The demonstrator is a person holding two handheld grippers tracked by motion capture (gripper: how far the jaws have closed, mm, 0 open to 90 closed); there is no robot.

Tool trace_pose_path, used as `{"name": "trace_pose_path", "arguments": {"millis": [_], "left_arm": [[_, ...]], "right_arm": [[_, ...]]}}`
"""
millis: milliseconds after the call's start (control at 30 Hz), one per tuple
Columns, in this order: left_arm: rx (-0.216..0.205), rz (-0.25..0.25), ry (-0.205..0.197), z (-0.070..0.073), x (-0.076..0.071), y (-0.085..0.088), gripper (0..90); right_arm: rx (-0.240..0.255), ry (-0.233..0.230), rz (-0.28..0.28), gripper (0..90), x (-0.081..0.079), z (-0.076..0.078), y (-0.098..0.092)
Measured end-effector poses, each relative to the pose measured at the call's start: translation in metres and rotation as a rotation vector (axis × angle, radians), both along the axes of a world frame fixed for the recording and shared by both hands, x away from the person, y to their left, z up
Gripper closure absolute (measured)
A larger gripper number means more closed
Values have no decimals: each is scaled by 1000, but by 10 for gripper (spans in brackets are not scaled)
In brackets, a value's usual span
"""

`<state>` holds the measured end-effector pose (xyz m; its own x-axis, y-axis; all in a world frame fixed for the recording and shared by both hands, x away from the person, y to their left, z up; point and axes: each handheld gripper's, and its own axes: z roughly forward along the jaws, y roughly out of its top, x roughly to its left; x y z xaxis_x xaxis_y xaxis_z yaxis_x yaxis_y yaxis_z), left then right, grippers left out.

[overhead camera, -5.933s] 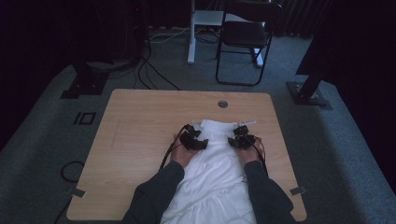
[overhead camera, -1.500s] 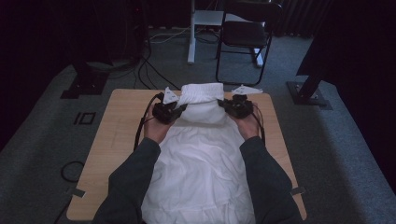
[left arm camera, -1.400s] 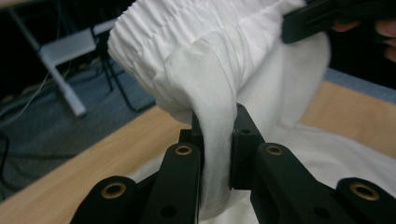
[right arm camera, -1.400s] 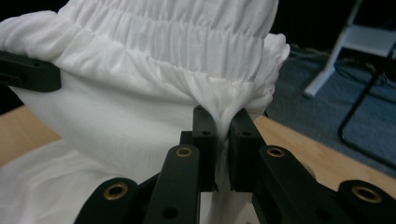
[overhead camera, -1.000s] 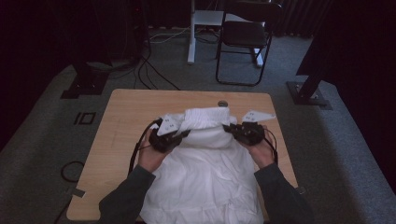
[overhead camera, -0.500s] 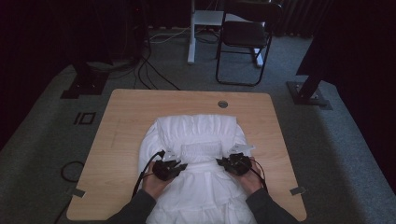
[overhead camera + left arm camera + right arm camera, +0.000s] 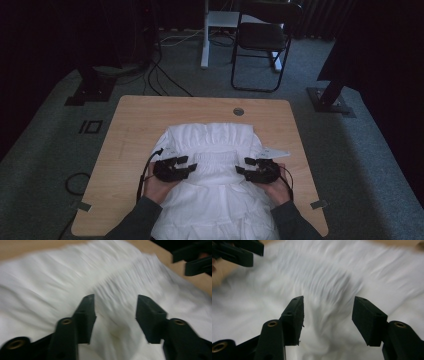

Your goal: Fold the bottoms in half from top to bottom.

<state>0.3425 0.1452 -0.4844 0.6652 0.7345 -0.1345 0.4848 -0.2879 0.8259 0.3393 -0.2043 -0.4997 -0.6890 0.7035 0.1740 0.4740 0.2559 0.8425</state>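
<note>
A white garment with gathered, finely pleated fabric lies spread on the wooden table, its upper edge folded toward the far side and its lower part running off the near edge between the person's forearms. A band of tight smocked pleats crosses it between the two claws, and a small white tag or corner sticks out just beyond the right claw; any writing on it is too small to read.

The left gripper rests low on the cloth at the left end of the pleated band. Its jaws have just been opening and stand apart, with fabric lying beneath the gap but not pinched, as the left gripper view shows. The right gripper sits at the band's right end, facing the other; its jaws have also just been opening and stand apart over loose cloth. Both close views are blurred.
</note>
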Motion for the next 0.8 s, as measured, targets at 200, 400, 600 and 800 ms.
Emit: {"name": "trace_pose_path", "arguments": {"millis": [200, 400, 600, 800], "left_arm": [[48, 60, 131, -11, 41, -9, 862], [137, 72, 222, -44, 58, -28, 826], [64, 30, 187, -40, 43, -25, 792], [-42, -116, 148, -41, -4, -23, 745]], "right_arm": [[-58, 108, -125, 852, 41, -7, 4], [-138, 221, -137, 839, 74, -41, 26], [-5, 218, -65, 797, 67, -38, 16], [134, 173, 52, 765, 31, -34, 2]]}}
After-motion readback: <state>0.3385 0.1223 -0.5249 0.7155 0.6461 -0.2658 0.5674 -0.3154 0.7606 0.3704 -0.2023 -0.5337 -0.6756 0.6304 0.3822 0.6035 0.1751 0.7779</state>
